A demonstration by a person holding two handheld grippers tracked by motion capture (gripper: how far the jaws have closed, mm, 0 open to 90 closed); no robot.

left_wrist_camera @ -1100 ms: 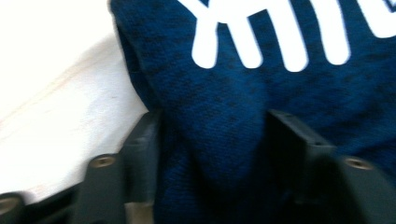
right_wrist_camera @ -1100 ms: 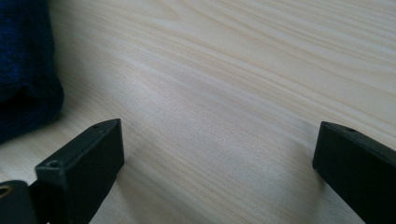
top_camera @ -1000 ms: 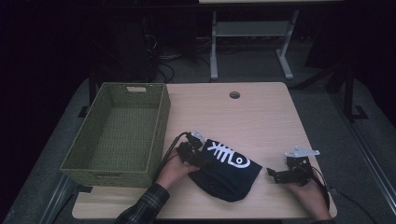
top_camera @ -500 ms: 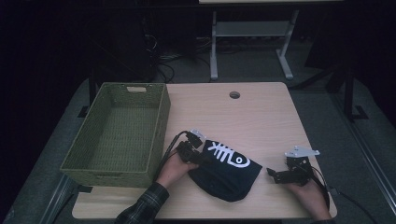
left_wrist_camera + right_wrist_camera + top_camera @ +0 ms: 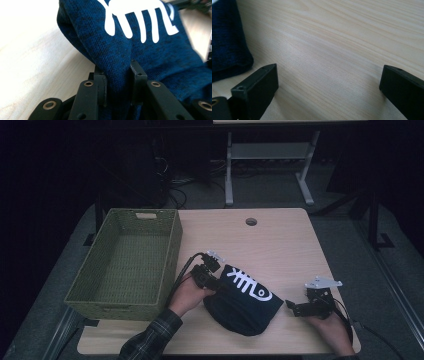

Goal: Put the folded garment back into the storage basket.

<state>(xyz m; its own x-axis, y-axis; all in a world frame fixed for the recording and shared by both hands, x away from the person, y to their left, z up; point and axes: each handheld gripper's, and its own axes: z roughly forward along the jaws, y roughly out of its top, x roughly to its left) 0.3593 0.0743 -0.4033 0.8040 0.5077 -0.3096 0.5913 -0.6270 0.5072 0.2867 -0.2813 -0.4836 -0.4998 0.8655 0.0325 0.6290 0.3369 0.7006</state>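
A dark blue knitted garment [image 5: 243, 302] with a white fish-bone print lies bunched near the table's front edge. My left gripper [image 5: 216, 284] holds its left end; its jaws have just been closing, and a fold of the blue knit [image 5: 120, 62] is pinched between the pads and lifted off the wood. My right gripper [image 5: 290, 308] rests on the table to the right of the garment, jaws wide apart over bare wood [image 5: 332, 57], with the garment's edge [image 5: 227, 47] just beyond its left jaw.
A green woven basket [image 5: 85, 290] stands empty at the table's left side, close to my left hand. The light wooden table [image 5: 280, 245] has a round cable hole [image 5: 251, 221] near its far edge. A metal desk frame [image 5: 265, 155] stands on the floor beyond.
My left gripper has closed on the garment's left end and risen slightly, pulling the fabric up with it. The right gripper has not moved.
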